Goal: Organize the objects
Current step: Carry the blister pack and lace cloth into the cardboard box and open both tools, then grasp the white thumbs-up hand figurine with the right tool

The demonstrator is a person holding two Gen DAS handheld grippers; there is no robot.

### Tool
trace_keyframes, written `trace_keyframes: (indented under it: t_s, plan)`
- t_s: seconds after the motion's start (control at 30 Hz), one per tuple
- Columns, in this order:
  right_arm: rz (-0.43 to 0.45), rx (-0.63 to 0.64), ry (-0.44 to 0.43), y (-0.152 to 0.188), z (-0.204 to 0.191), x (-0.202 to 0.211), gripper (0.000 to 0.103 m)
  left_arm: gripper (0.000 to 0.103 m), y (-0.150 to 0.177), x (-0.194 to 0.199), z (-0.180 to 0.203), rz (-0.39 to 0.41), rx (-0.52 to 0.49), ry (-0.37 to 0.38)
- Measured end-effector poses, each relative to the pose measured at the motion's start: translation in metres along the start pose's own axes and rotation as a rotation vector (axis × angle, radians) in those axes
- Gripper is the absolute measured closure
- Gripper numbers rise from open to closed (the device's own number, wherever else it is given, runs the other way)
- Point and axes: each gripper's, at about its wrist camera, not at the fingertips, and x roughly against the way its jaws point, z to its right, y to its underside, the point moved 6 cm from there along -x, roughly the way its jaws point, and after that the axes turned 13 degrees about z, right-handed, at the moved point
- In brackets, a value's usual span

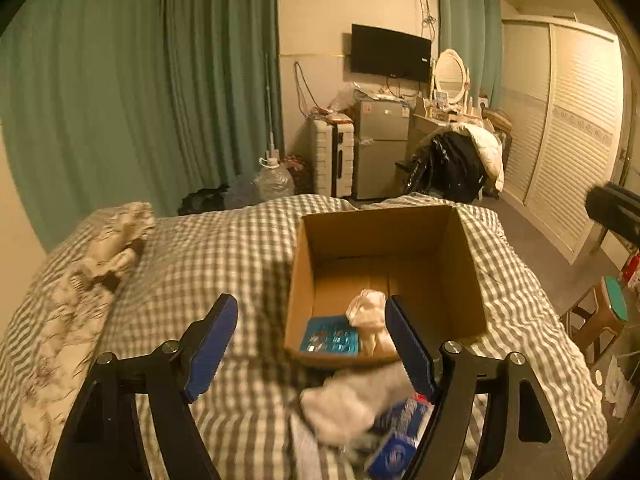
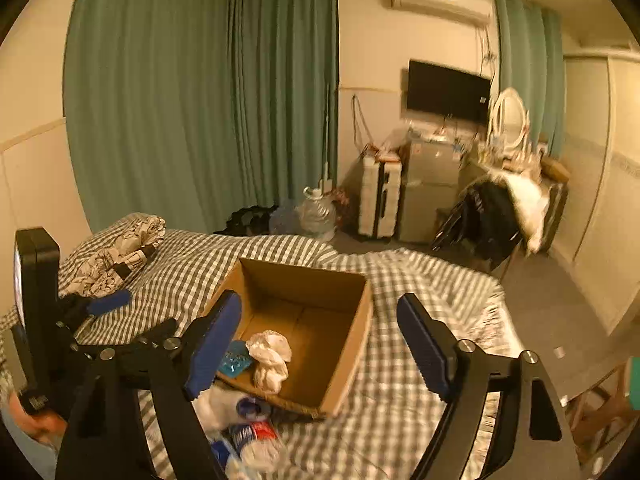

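Checkered bed [image 1: 224, 248] holds cardboard box [image 1: 460, 264] with white cloth [image 1: 370, 318] and blue packet [image 1: 330, 336] inside; left gripper [image 1: 312, 344] and right gripper [image 2: 320, 344] both gape wide, empty.

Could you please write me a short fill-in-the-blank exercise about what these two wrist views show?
1. The cardboard box sits on a checked ____.
2. Inside it, beside the white cloth, lies a ____ packet.
3. Both the left gripper and right gripper are ____.

Missing words: bed; blue; open

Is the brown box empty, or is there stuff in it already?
Not empty. The open cardboard box holds a crumpled white cloth and a teal packet at its near end; the rest of its floor is bare.
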Motion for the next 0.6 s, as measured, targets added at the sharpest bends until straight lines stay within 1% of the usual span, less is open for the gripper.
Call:
trace_keyframes:
  t_s: [0.1, 0.17, 0.3, 0.4, 0.47, 0.6]
  plan:
    - [-0.002, 0.034, 0.006, -0.001, -0.008, 0.039, 0.016, 0.017, 0.0, 0.032, -0.006, 0.019, 0.006, -0.004]
    - [-0.007, 0.046, 0.003, 0.004, -0.014, 0.056, 0.016, 0.012, 0.003, 0.054, -0.009, 0.036, 0.002, -0.016]
    - [-0.027, 0.044, 0.004, 0.022, -0.025, 0.083, 0.014, 0.011, 0.026, 0.084, -0.009, 0.042, -0.018, -0.053]
    - [-0.063, 0.033, 0.002, 0.047, -0.037, 0.092, 0.014, 0.011, 0.054, 0.096, -0.006, 0.015, -0.026, -0.075]
    - [-0.097, 0.038, 0.0, 0.068, -0.047, 0.091, 0.014, 0.011, 0.079, 0.098, -0.006, -0.021, -0.015, -0.077]
    - [-0.197, 0.05, -0.006, 0.123, -0.067, 0.08, 0.014, 0.011, 0.125, 0.096, -0.016, -0.105, 0.011, -0.096]
